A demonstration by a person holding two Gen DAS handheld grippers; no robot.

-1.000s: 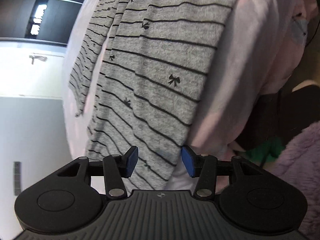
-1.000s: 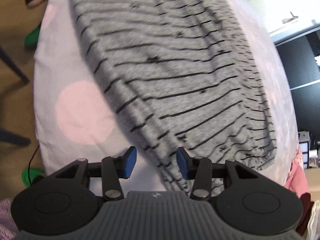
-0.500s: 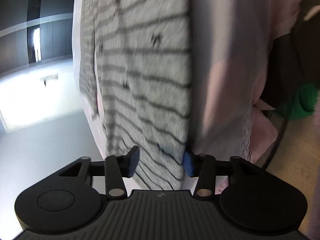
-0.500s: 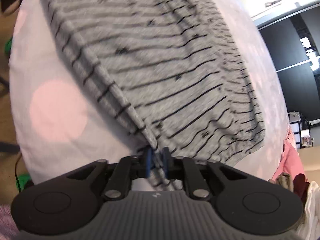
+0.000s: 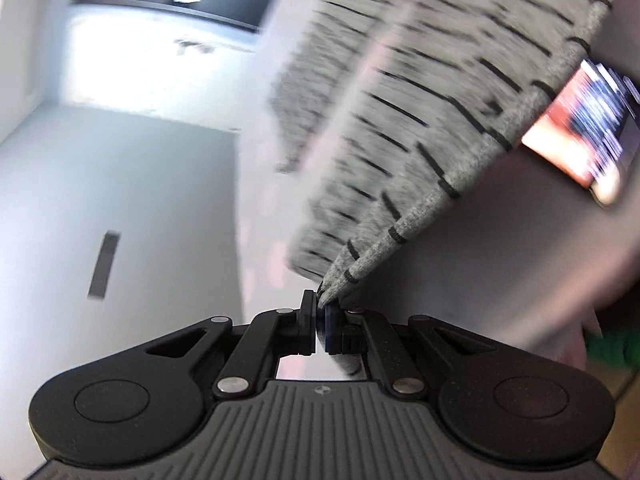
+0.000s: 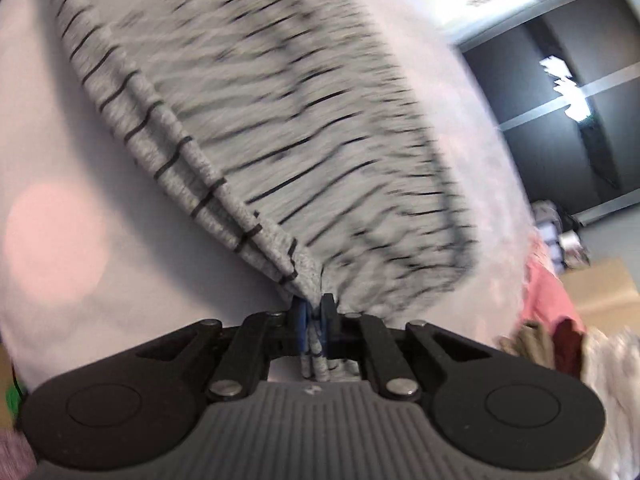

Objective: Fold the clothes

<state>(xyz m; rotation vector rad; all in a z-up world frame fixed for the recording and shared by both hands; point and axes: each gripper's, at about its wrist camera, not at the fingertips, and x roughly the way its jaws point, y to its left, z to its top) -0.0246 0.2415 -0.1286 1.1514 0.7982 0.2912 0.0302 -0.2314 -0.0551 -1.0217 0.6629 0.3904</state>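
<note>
A grey garment with thin black stripes (image 5: 432, 92) lies on a pale sheet with pink dots (image 5: 520, 240). My left gripper (image 5: 320, 312) is shut on one corner of the garment, and the cloth rises from the pinch and is blurred by motion. In the right wrist view the same striped garment (image 6: 280, 120) spreads over the sheet (image 6: 80, 280). My right gripper (image 6: 314, 312) is shut on a bunched edge of it, with cloth showing between the blue pads (image 6: 299, 320).
A phone with a lit screen (image 5: 580, 132) lies on the sheet to the right of the garment. A pile of pink, dark red and white clothes (image 6: 560, 320) and a cardboard box (image 6: 604, 292) lie at the right. White wall and dark cabinet panels stand beyond.
Both grippers were open over the garment a second ago. The right one shut on its edge first, then the left shut on a corner, and both now pull the cloth up.
</note>
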